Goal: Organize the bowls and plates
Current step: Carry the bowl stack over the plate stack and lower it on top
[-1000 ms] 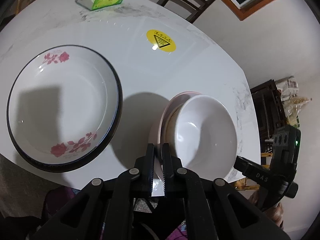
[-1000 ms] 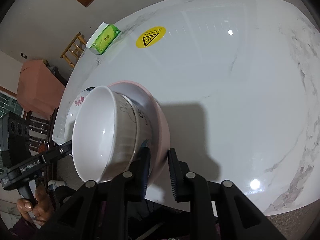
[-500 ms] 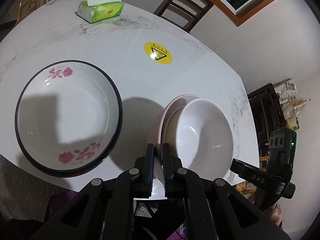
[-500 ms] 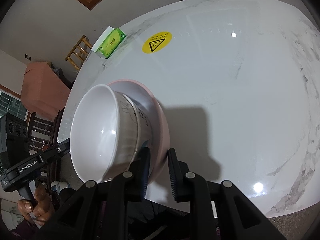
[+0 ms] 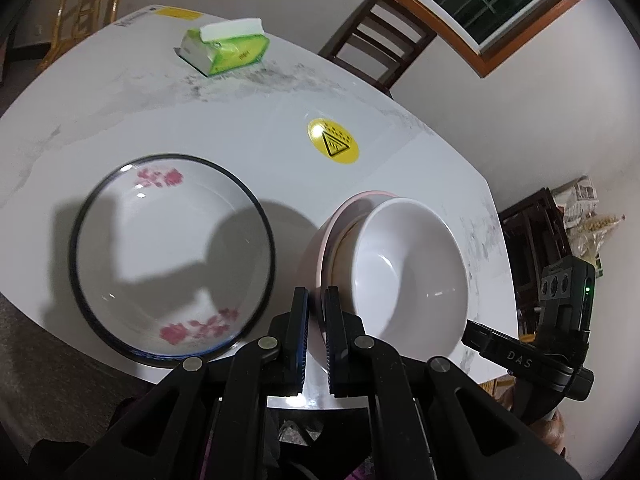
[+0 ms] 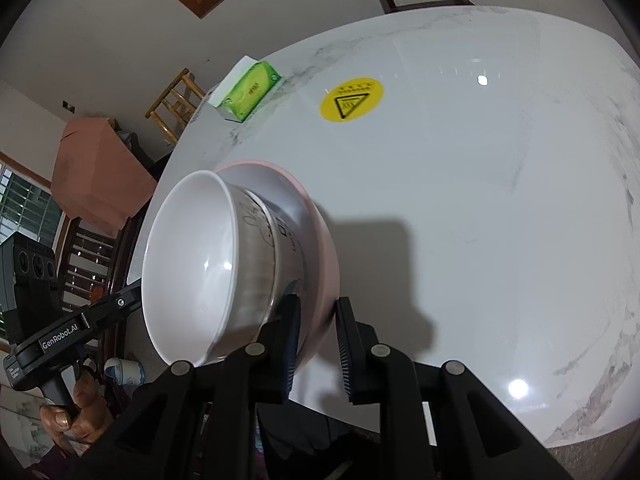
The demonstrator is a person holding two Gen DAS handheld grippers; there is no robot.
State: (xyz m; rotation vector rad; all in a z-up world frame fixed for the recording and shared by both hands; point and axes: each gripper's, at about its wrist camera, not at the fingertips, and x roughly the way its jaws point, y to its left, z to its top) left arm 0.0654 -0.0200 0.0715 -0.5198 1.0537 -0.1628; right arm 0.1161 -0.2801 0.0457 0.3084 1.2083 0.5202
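A pink plate (image 5: 329, 232) with a white bowl (image 5: 408, 276) in it hangs tilted above the white marble table (image 5: 240, 128). My left gripper (image 5: 316, 297) is shut on the plate's near rim. From the other side my right gripper (image 6: 316, 309) is shut on the same pink plate (image 6: 320, 236), and the white bowl (image 6: 188, 256) leans toward the left gripper's finger (image 6: 80, 330). A black-rimmed white plate with red flowers (image 5: 172, 256) lies on the table to the left of the held stack.
A green tissue pack (image 5: 224, 46) lies at the table's far side and a round yellow warning sticker (image 5: 333, 146) is near the middle. A dark wooden chair (image 5: 380, 48) stands behind the table. A person's hand (image 6: 76, 412) holds the left gripper's handle.
Both grippers have risen with the pink plate and bowl, and the table looks farther off. The flowered plate has dropped out of the right wrist view.
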